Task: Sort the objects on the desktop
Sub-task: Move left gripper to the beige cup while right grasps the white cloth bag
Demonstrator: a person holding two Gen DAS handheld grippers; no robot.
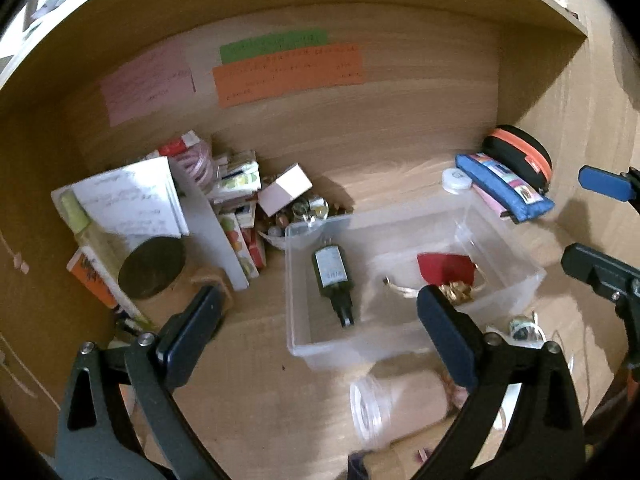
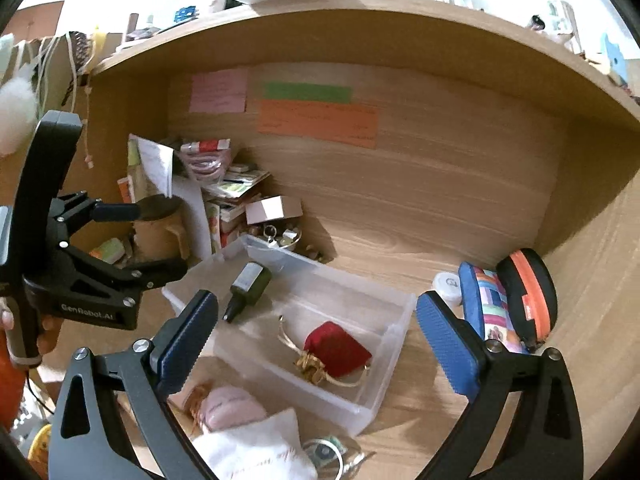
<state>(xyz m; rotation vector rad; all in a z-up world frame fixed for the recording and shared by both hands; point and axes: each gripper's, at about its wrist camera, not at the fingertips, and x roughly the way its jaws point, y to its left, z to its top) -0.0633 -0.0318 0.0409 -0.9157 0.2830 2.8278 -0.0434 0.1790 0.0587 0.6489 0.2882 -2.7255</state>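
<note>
Both jaws wide apart, nothing clamped: left gripper (image 1: 320, 332) and right gripper (image 2: 316, 332) hover over clear bin (image 2: 394, 322); green bottle (image 1: 333, 280) and red pouch (image 2: 336, 350) lie inside, apparently below the fingertips

Left claw (image 1: 320, 332) wide, empty; dark bottle (image 1: 333, 280), red pouch (image 1: 446, 268) in clear bin (image 1: 400, 350)

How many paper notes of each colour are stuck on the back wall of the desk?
Pink note: 1
Green note: 1
Orange note: 1
Total: 3
</note>
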